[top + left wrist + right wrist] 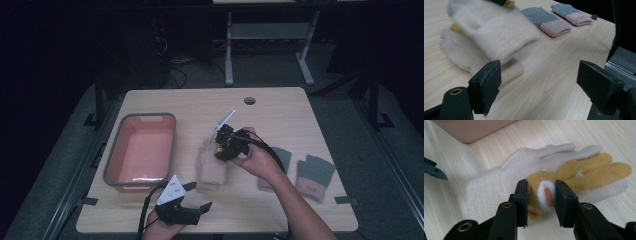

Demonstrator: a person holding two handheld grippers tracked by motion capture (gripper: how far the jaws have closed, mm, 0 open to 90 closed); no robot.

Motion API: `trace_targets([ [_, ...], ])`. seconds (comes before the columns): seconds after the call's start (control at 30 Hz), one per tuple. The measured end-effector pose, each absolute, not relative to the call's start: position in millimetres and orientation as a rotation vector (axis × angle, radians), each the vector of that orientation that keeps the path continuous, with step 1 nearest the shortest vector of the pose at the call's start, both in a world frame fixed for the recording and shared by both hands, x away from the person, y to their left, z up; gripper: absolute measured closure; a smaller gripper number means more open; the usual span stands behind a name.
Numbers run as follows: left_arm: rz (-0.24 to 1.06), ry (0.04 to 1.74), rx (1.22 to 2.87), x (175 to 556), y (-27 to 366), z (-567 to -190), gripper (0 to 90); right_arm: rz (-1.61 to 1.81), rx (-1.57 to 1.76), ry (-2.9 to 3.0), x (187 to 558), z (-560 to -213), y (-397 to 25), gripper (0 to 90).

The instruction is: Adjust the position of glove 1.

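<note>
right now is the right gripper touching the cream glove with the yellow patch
Touching. In the right gripper view, the right gripper has both jaws pressed against the yellow and white patch of the cream glove, pinching it between them with no gap.

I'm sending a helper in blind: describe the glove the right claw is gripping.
On the wooden table, just right of the pink bin, lie two cream gloves. The gripped glove is the upper one, alone in having mustard-yellow fingers and an orange-and-white patch, pinched by the right claw.
</note>
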State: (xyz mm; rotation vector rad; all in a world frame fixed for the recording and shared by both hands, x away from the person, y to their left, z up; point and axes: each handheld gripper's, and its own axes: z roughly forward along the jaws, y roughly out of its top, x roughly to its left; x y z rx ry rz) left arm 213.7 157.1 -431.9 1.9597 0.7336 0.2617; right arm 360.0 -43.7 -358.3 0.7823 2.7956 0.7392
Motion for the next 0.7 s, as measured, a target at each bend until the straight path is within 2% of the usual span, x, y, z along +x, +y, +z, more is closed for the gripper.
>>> trace_targets([
  [0.4, 0.258, 0.764, 1.934, 216.2, 161.2, -431.9, 19.5, 0.682, 0.744, 2.869, 368.7, -375.0, -18.7, 65.5],
  [0.7, 0.262, 0.767, 1.93, 217.3, 161.5, -432.6, 19.4, 0.639, 0.781, 2.91, 374.9, -396.4, -16.0, 64.4],
])
